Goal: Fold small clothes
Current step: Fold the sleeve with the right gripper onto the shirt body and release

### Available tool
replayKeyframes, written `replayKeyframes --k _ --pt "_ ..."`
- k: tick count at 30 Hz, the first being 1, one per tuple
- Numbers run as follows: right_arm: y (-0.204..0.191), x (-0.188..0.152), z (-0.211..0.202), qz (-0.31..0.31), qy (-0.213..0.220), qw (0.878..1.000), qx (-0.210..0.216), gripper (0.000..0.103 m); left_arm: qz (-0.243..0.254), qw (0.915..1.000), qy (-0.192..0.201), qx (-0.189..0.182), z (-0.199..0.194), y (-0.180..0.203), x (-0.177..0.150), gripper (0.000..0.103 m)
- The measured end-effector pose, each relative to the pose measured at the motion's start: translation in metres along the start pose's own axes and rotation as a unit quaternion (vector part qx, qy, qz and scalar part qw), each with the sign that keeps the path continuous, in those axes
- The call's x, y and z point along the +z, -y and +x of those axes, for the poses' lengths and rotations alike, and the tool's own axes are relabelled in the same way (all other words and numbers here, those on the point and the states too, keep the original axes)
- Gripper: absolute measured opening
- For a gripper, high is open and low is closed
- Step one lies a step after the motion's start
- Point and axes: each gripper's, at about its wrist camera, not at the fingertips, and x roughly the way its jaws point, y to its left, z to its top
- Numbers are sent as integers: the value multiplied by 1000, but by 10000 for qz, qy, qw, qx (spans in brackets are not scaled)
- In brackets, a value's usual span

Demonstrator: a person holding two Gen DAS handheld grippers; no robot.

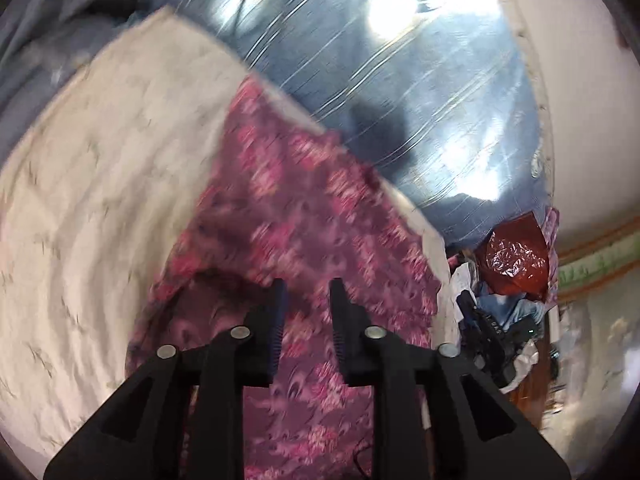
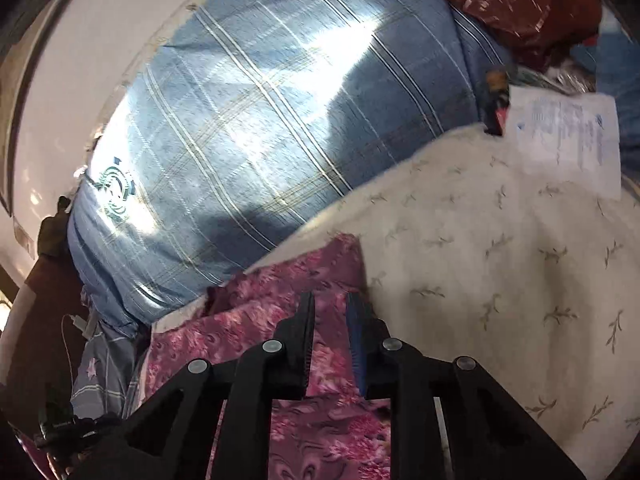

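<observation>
A pink and magenta floral garment lies spread on a cream sheet with small leaf sprigs. In the left wrist view my left gripper hovers over the garment's near part. Its jaws stand apart and nothing is pinched between them. In the right wrist view the same floral garment lies rumpled at the edge of the cream sheet. My right gripper is over it, jaws a narrow gap apart, with the cloth showing through the gap and not clamped. Both pictures are blurred.
A big blue plaid bundle lies just beyond the garment against a white wall. A shiny red plastic bag and mixed clutter sit beside it. A printed paper lies on the sheet's far corner.
</observation>
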Motion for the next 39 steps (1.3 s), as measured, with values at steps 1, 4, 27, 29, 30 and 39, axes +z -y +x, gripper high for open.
replayKeyframes --k 1,4,27,29,30,39 --pt "-11 2 2 -179 -10 9998 71 23 238 9994 167 200 2 10 6 41" --pt "-36 -4 21 -696 -206 9974 32 26 619 9946 366 751 25 22 24 46" --pt "-3 -51 -2 -469 -1377 9894 -25 41 930 9821 -838 1410 46 15 -9 49" --pt "-1 -56 -28 -548 -1360 9892 -28 42 965 9806 -915 1442 20 10 -24 56" --pt "3 -60 -44 -558 -1347 9893 -48 44 959 9793 -966 1498 7 5 -33 62" --pt "62 -119 -134 -513 -1891 9793 -518 52 577 9725 -1787 1377 -29 -48 -134 66"
